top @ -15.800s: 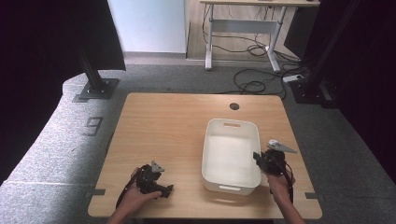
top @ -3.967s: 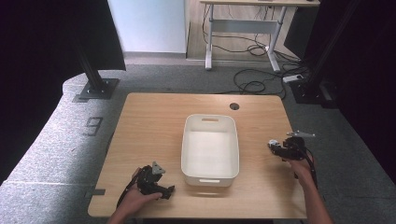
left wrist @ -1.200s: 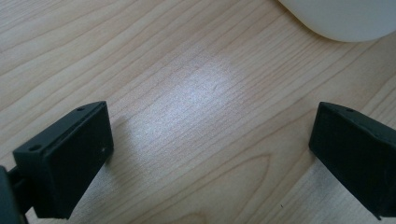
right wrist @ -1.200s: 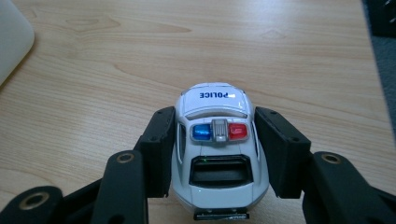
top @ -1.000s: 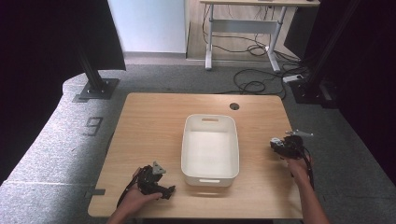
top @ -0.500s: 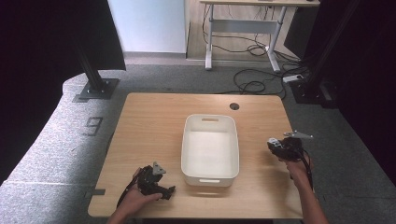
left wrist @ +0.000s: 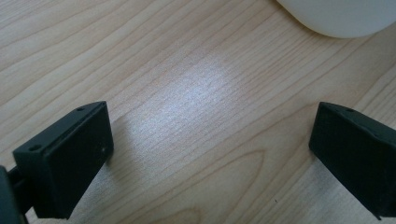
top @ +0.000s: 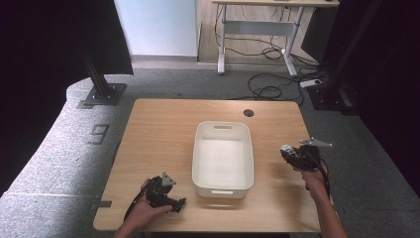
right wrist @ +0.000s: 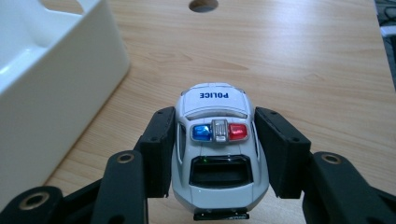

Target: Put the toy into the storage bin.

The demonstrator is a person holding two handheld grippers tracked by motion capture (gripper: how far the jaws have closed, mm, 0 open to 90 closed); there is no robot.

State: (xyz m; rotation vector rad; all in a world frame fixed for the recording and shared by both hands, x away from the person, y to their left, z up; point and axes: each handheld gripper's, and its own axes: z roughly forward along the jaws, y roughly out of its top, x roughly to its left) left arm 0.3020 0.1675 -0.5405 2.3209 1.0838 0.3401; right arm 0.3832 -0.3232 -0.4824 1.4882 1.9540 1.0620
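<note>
A white toy police car (right wrist: pixel 216 144) with blue and red roof lights sits between the pads of my right gripper (right wrist: pixel 215 149), which is shut on its sides. In the high view that gripper (top: pixel 292 155) hovers right of the white plastic bin (top: pixel 223 186), held above the table. The bin's wall (right wrist: pixel 51 88) stands at the left of the right gripper view. My left gripper (top: pixel 171 200) rests near the table's front left edge, close to the bin's near corner. Its jaws stand wide apart over bare wood (left wrist: pixel 205 112), with nothing between them.
The wooden table (top: pixel 163 124) has a round cable hole (top: pixel 248 113) at the back right. The bin's rounded corner (left wrist: pixel 336 18) shows at the top of the left gripper view. Cables and a desk frame (top: pixel 257 29) lie on the floor beyond the table.
My right gripper has lifted a little and shifted toward the bin with the police car. The left gripper has stayed put.
</note>
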